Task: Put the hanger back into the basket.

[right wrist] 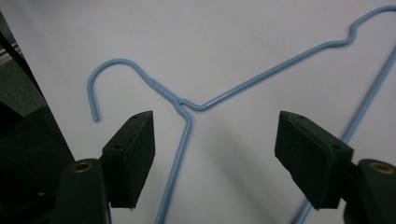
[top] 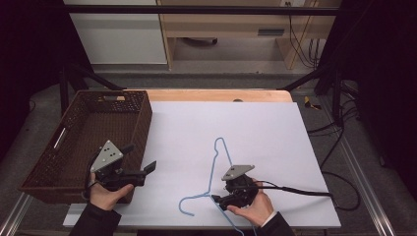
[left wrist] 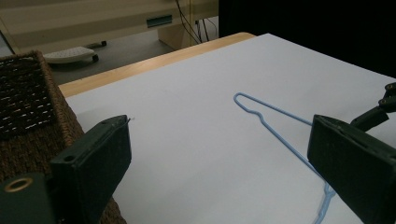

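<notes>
Right tongs over the hanger neck, nothing pinched yet.

Blue wire hanger [top: 216, 172] lies flat on the white worktop [top: 255, 128], hook toward the person, long axis running away from them. Right tongs [right wrist: 215, 149] spread, jaws either side of the neck twist just ahead; clearly the nearer hand. Left tongs [left wrist: 219, 172] also spread and empty, beside the wicker basket [top: 74, 142], hanger well off to their right.
</notes>
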### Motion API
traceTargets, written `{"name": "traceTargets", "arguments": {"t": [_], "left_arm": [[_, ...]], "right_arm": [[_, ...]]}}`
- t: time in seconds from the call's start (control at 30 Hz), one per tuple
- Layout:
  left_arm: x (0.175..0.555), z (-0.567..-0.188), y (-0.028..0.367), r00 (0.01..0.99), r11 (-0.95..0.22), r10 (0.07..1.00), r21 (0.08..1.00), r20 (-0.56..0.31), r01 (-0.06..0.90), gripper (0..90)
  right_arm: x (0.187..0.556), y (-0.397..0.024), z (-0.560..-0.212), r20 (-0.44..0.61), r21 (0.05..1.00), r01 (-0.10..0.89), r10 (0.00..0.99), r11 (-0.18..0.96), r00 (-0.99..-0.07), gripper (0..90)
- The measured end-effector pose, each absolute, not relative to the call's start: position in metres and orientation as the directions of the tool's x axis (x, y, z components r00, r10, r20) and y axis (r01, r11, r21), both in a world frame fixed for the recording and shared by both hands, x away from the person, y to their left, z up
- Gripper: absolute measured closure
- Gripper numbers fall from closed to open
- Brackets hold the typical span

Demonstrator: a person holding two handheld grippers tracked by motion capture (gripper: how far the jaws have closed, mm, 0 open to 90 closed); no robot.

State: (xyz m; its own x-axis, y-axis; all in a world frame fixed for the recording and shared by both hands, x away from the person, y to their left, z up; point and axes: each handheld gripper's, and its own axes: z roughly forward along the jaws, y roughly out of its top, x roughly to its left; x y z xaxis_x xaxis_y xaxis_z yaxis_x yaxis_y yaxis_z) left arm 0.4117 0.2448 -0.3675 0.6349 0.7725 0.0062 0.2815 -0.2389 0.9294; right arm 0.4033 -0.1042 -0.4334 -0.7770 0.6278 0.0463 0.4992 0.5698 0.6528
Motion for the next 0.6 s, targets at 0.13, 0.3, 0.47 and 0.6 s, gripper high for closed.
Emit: {"name": "traceTargets", "arguments": {"t": [0.13,0.3,0.47,0.6], "left_arm": [[0.411,-0.368,0.244,0.635,-0.24,0.773,0.928,0.006,0.283,6.1],[0.412,-0.368,0.243,0.638,-0.246,0.77,0.927,0.01,0.282,6.1],[0.412,-0.37,0.241,0.639,-0.25,0.769,0.925,0.01,0.286,6.3],[0.412,-0.372,0.238,0.642,-0.256,0.766,0.922,0.01,0.29,6.3]], "right_arm": [[0.4,-0.096,-0.438,0.043,0.627,0.499,0.613,0.598,-0.789,34.5],[0.399,-0.09,-0.447,0.074,0.61,0.526,0.618,0.593,-0.783,41.5],[0.399,-0.085,-0.456,0.087,0.57,0.554,0.625,0.607,-0.776,50.0],[0.398,-0.084,-0.457,0.099,0.558,0.566,0.629,0.607,-0.771,58.6]]}}
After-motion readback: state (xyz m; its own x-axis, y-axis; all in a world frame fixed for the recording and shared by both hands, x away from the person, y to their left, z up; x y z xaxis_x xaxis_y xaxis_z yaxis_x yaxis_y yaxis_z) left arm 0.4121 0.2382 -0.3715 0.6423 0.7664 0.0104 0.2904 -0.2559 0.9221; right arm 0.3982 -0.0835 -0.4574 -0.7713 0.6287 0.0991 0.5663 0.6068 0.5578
